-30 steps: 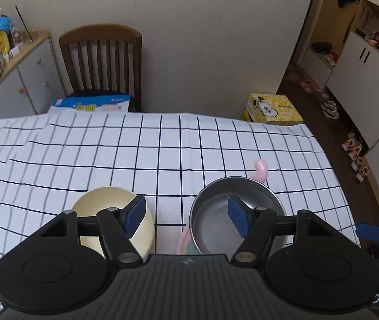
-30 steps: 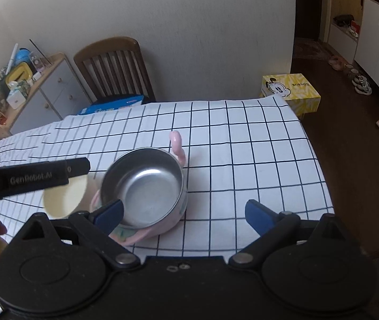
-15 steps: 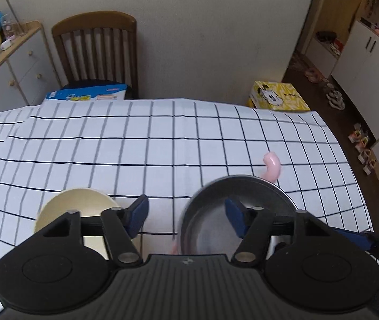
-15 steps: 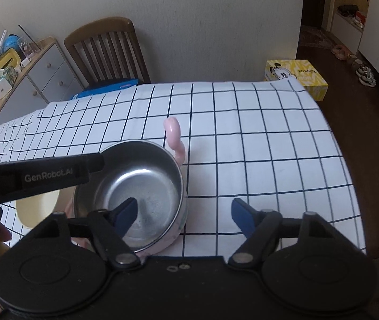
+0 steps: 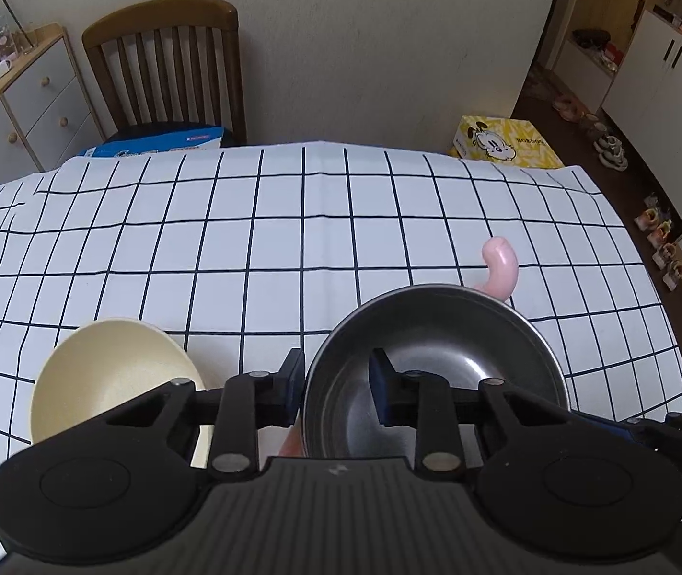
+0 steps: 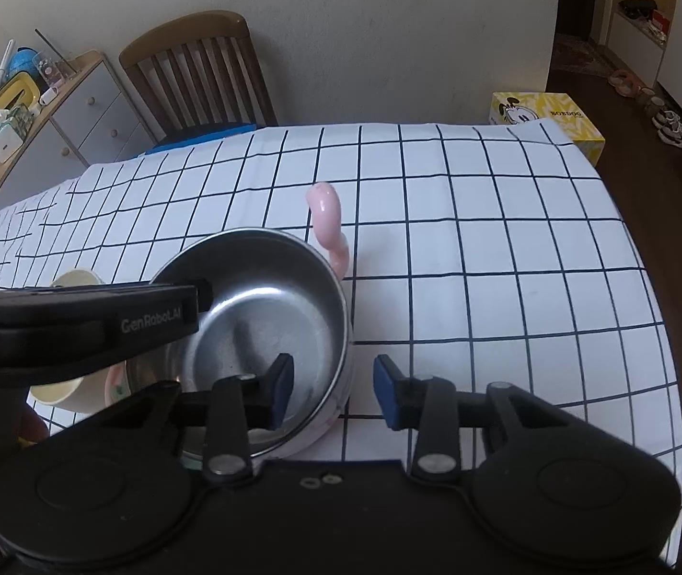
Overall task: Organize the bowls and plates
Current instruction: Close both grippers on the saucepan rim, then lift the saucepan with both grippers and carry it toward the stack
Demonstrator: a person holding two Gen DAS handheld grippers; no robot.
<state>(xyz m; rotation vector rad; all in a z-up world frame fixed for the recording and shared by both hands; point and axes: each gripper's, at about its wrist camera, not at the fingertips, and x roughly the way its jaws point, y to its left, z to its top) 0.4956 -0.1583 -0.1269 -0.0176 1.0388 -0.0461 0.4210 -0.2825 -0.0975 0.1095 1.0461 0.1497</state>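
Left wrist view: on the checked tablecloth (image 5: 293, 220), the steel bowl (image 5: 436, 359) in its pink holder sits beside the cream bowl (image 5: 110, 373); the left gripper (image 5: 336, 383) and right gripper (image 6: 331, 383) each straddle an opposite rim, jaws closing, not yet clamped. Uneven closure could tip the bowl. 1 second earlier, both stood wider and higher.

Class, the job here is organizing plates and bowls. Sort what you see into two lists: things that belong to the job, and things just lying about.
Belongs to the job:
- steel bowl with pink handle
- cream bowl
- left gripper and right gripper, jaws closing astride the steel bowl's rim

Just lying about:
- wooden chair
- yellow box
- shoes
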